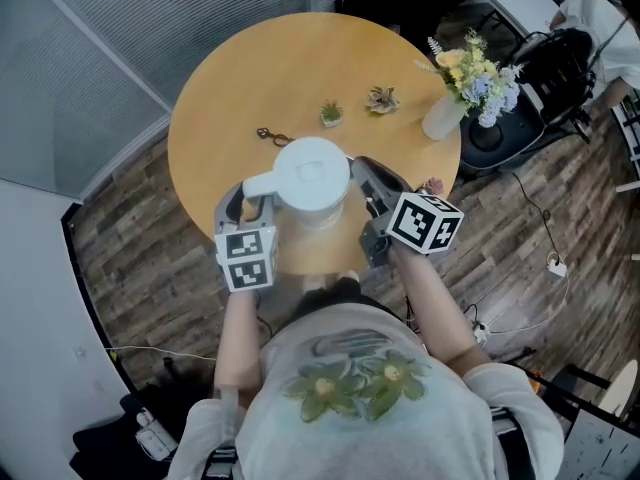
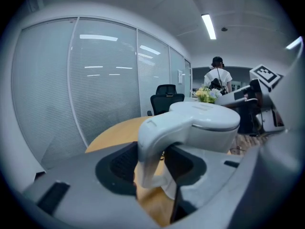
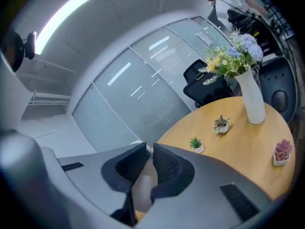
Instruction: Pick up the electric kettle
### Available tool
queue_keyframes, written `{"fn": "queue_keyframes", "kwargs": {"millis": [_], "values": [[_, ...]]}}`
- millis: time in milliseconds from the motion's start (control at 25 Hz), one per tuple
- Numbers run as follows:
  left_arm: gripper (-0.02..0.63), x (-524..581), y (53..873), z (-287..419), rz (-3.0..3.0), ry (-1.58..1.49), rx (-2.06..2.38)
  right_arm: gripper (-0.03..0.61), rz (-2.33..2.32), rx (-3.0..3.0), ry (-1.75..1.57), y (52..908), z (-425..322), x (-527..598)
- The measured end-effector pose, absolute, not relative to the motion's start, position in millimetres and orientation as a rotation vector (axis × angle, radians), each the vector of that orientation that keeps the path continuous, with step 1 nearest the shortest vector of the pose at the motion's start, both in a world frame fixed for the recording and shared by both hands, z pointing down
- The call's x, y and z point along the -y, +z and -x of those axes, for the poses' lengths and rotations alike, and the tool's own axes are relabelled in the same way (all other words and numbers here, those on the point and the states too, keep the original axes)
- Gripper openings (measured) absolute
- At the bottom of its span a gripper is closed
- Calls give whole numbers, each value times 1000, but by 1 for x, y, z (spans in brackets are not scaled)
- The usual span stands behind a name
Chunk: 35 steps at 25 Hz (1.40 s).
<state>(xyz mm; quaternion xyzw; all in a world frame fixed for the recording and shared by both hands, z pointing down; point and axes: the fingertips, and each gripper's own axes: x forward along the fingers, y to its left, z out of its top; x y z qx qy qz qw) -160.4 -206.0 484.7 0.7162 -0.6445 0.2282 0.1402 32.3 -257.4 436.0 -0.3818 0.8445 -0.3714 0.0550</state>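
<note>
The left claw (image 2: 150, 163) is pinching the handle of the white electric kettle (image 2: 205, 120), its pads pressing on either side, while the kettle's lidded body is sitting just beyond its tips, over the round wooden counter (image 1: 260, 78). The right claw (image 3: 148, 168) is resting at the kettle's opposite side, its pads drawn nearly together, a small potted plant (image 3: 195, 144) standing farther ahead of it.

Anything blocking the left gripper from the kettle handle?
Nothing visible. The kettle's handle already sits between the left gripper's jaws; the right gripper seems to pinch its opposite side.
</note>
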Motion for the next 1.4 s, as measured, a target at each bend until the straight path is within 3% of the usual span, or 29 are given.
{"fn": "queue_keyframes", "kwargs": {"millis": [1400], "values": [[175, 192, 409, 165, -2085, 473, 1941, 57, 1050, -2554, -884, 348, -24, 248]]}}
